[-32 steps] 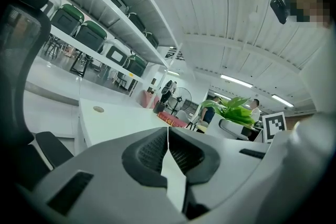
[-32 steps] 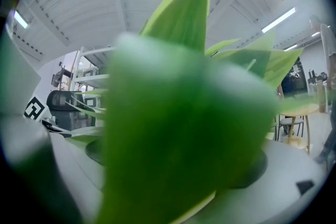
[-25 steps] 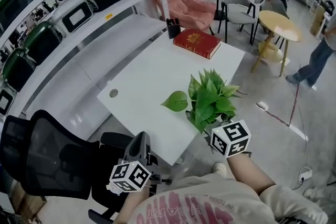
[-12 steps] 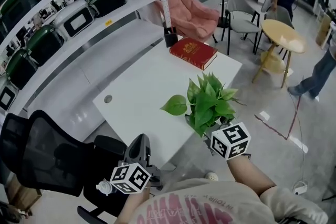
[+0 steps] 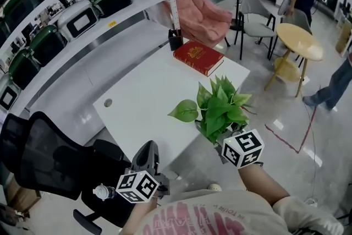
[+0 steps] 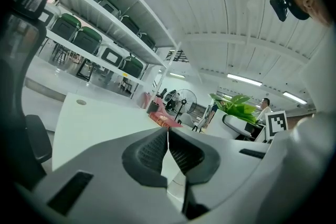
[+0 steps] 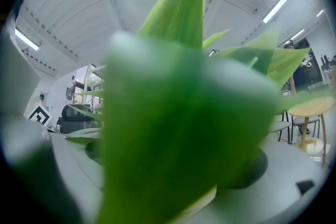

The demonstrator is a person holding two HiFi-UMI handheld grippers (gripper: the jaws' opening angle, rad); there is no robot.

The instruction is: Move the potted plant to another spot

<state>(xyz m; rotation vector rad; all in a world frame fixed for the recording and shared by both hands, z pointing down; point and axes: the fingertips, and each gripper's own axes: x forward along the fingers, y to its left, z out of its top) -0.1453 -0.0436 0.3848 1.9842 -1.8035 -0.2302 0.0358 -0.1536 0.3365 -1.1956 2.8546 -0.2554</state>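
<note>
The potted plant (image 5: pixel 220 107) is upright at the white tabletop's (image 5: pixel 148 91) near right edge, its leaves hiding the pot, with the right tongs (image 5: pixel 226 134) clamped on it from the near side. Bare tabletop spreads left and far, up to a red book (image 5: pixel 197 57). The left tongs (image 6: pixel 168 149) are pressed together on nothing.

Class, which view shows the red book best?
The head view: the red book lies whole on the white table. The left gripper view shows it small and distant; the potted plant's leaves fill the right gripper view.
</note>
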